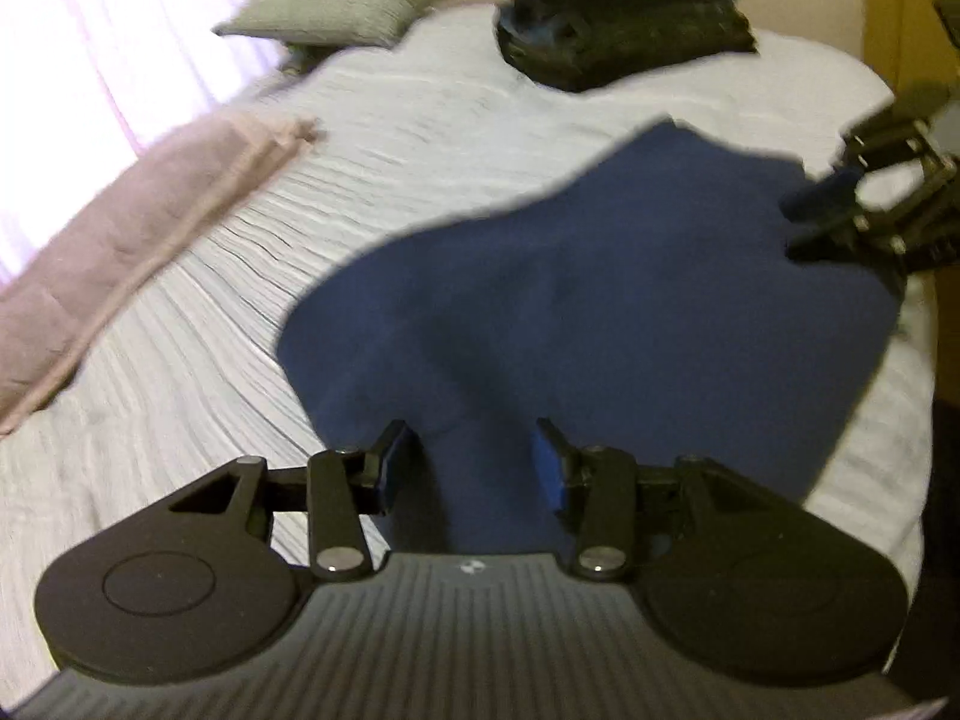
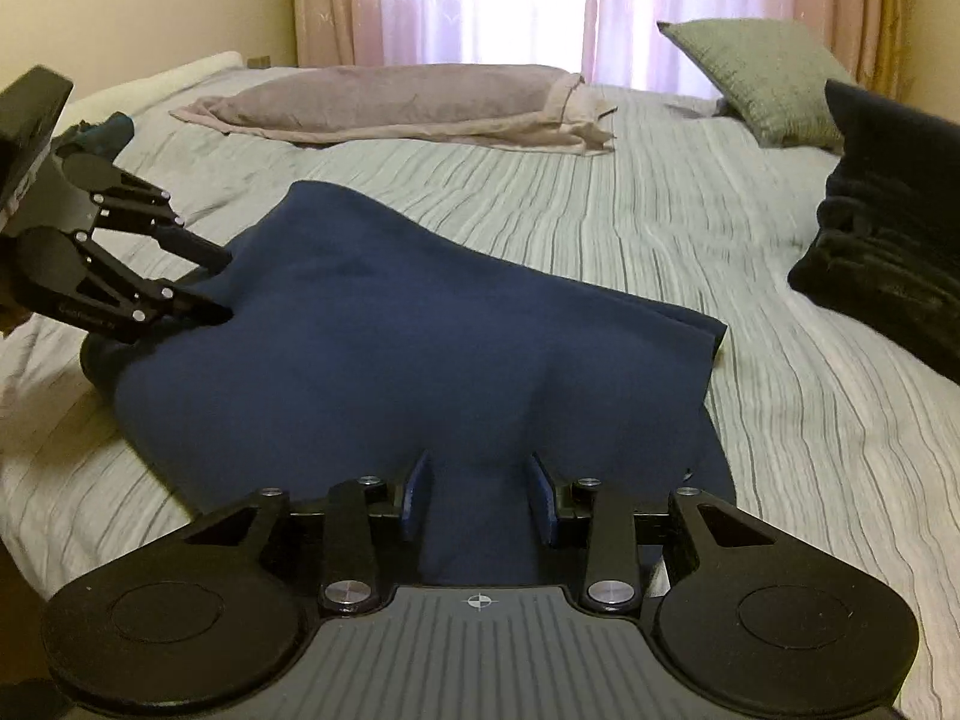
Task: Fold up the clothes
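Note:
A navy blue garment (image 1: 600, 276) lies partly folded and raised on the striped bedspread (image 1: 420, 120); it also shows in the right wrist view (image 2: 390, 348). My left gripper (image 1: 474, 468) has its jaws apart with a bunch of the blue cloth between the pads. It shows at the left of the right wrist view (image 2: 225, 285), its tips at the cloth's edge. My right gripper (image 2: 480, 495) likewise has its jaws apart around a fold of the cloth. It shows at the right edge of the left wrist view (image 1: 804, 222).
A stack of dark folded clothes (image 1: 618, 18) sits at the far side of the bed, also at the right of the right wrist view (image 2: 888, 240). A mauve pillow (image 2: 396, 102) and a green cushion (image 2: 762, 75) lie near the curtained window (image 2: 510, 0).

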Available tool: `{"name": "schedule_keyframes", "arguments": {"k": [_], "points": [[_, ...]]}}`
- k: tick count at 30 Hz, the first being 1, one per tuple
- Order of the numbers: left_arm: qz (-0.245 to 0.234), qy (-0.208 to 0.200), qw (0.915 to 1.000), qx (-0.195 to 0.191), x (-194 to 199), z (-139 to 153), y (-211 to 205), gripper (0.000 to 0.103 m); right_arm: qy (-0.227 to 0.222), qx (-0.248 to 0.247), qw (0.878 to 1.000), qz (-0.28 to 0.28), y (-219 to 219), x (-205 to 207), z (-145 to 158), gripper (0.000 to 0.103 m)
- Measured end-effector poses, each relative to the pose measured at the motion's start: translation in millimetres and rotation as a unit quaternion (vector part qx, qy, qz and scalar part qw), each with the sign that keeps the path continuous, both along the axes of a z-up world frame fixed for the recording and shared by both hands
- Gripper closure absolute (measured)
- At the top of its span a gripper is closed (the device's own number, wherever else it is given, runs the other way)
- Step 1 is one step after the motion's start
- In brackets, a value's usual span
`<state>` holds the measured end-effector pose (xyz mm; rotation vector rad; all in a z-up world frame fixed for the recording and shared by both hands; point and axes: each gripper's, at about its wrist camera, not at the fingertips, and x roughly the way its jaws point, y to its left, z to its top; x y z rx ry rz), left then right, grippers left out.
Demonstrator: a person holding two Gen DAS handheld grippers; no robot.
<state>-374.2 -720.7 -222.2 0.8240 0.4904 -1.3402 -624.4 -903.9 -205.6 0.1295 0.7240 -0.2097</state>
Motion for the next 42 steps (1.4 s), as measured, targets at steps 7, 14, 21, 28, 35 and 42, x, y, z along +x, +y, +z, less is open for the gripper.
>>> {"name": "schedule_keyframes", "arguments": {"k": [7, 14, 21, 28, 35, 42], "points": [[0.03, 0.038, 0.9983, -0.032, 30.8, 27.4, -2.3, 0.06, -0.049, 0.027, 0.995, -0.076, -62.0, -5.2, 20.7, 0.029], [0.109, 0.096, 0.989, -0.029, 92.7, 17.9, -34.7, 0.055, -0.05, 0.114, 0.987, -0.099, -107.2, 11.7, 4.9, 0.041], [0.137, 0.176, 0.9743, -0.028, 114.6, 2.4, -36.3, 0.058, -0.054, 0.188, 0.974, -0.117, -145.7, 25.9, -7.0, 0.103], [0.13, 0.171, 0.9747, -0.062, 104.9, 9.8, -20.2, 0.076, -0.091, 0.105, 0.985, -0.106, -142.9, 28.5, 24.3, 0.103], [0.15, 0.178, 0.9715, -0.044, 116.0, -3.2, -30.0, 0.074, -0.023, 0.105, 0.989, -0.097, -148.7, 42.9, -13.6, 0.103], [0.151, 0.15, 0.9749, -0.065, 107.1, 24.5, -10.6, 0.072, -0.017, 0.041, 0.991, -0.127, -126.3, 14.3, 17.6, 0.089]]}}
